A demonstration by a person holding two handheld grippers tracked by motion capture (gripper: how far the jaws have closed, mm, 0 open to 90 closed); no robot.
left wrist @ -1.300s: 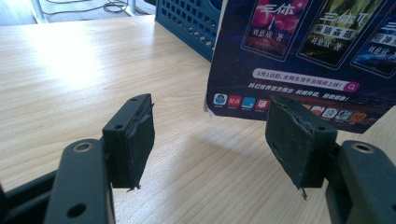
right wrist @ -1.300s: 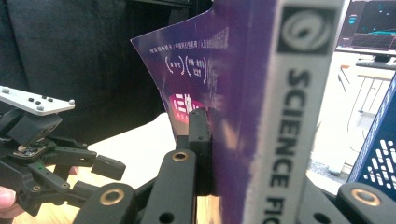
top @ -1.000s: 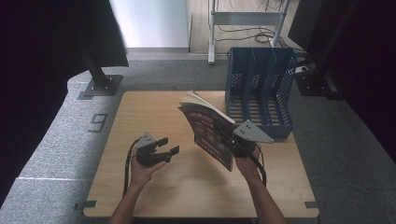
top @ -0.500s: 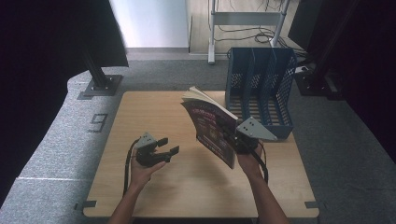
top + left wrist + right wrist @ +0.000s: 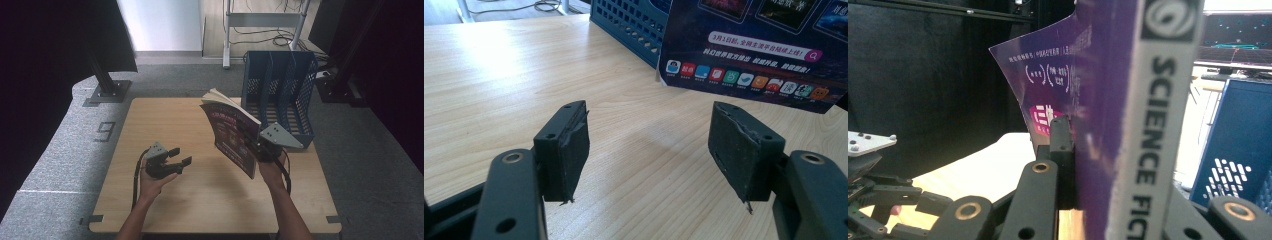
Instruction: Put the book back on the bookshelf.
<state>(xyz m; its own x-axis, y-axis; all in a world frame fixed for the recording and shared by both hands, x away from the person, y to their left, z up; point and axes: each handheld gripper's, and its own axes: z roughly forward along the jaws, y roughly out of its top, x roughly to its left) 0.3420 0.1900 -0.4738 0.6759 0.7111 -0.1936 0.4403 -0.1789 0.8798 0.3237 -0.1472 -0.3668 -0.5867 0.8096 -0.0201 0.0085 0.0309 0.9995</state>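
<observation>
A purple science-fiction magazine [image 5: 232, 135] is held upright above the table, its spine [image 5: 1153, 125] facing the right gripper view. My right gripper [image 5: 257, 145] is shut on it near the spine, one black finger [image 5: 1060, 150] pressed flat against the cover. The magazine's lower cover [image 5: 754, 45] with coloured icons shows in the left gripper view. My left gripper [image 5: 177, 157] rests low over the wooden table [image 5: 165, 120], open, nothing between its pads [image 5: 569, 145].
A blue file rack [image 5: 280, 95] with several slots stands at the table's back right, just behind the magazine; its perforated wall [image 5: 634, 20] shows in the left gripper view. A black post base [image 5: 107, 92] sits on the grey floor at left.
The right gripper has carried the magazine a little up and toward the blue rack. The left gripper has stayed in place, open.
</observation>
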